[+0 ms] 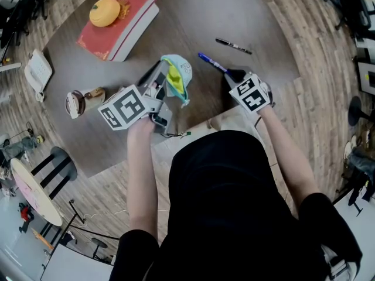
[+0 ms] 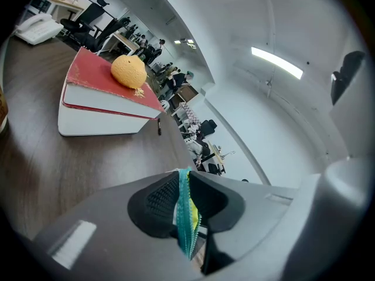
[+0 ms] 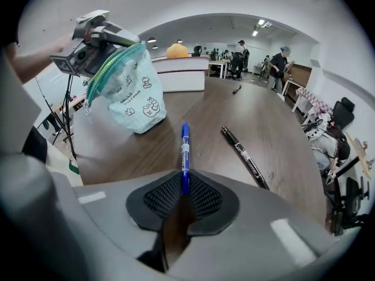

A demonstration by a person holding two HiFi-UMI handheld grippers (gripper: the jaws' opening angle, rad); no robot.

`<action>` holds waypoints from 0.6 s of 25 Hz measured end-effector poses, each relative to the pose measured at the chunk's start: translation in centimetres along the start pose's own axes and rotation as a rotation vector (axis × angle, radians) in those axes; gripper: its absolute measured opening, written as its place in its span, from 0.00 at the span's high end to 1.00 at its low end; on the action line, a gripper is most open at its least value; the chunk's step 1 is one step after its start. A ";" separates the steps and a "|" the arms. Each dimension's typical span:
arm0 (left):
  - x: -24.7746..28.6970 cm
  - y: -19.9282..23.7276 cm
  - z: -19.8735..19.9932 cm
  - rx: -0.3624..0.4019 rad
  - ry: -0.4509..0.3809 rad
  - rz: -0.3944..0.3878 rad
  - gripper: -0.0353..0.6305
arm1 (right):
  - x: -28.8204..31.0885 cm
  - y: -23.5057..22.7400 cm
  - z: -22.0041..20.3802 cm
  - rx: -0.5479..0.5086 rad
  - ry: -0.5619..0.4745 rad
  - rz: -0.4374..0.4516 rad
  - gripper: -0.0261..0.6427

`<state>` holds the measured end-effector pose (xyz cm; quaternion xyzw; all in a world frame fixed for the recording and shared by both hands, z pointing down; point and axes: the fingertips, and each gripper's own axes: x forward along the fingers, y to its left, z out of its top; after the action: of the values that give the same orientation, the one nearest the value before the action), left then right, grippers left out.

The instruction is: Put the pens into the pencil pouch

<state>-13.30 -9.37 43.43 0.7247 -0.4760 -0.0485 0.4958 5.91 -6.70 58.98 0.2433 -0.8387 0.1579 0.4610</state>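
Teal fabric pouch (image 3: 126,89): left fingers (image 2: 155,201) clamp its rim, holding it up.
Blue plastic pen (image 3: 185,151): right fingers (image 3: 164,195) pinch it for insertion.

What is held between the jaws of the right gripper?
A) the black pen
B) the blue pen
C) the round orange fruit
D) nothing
B: the right gripper has its jaws shut on one end of the slim blue plastic pen, while the slim black pen lies free on the brown wooden table.
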 end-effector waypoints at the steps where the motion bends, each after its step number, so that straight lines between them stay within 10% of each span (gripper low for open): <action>1: 0.0 0.0 0.0 0.001 0.000 -0.001 0.87 | -0.2 0.0 0.2 0.000 -0.006 -0.002 0.89; 15: 0.2 -0.3 0.0 0.003 -0.002 -0.014 0.87 | -3.5 -0.7 3.6 0.007 -0.096 -0.030 0.89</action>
<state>-13.01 -9.53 43.28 0.7288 -0.4715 -0.0518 0.4938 5.43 -8.13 54.15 0.2649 -0.8555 0.1420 0.4217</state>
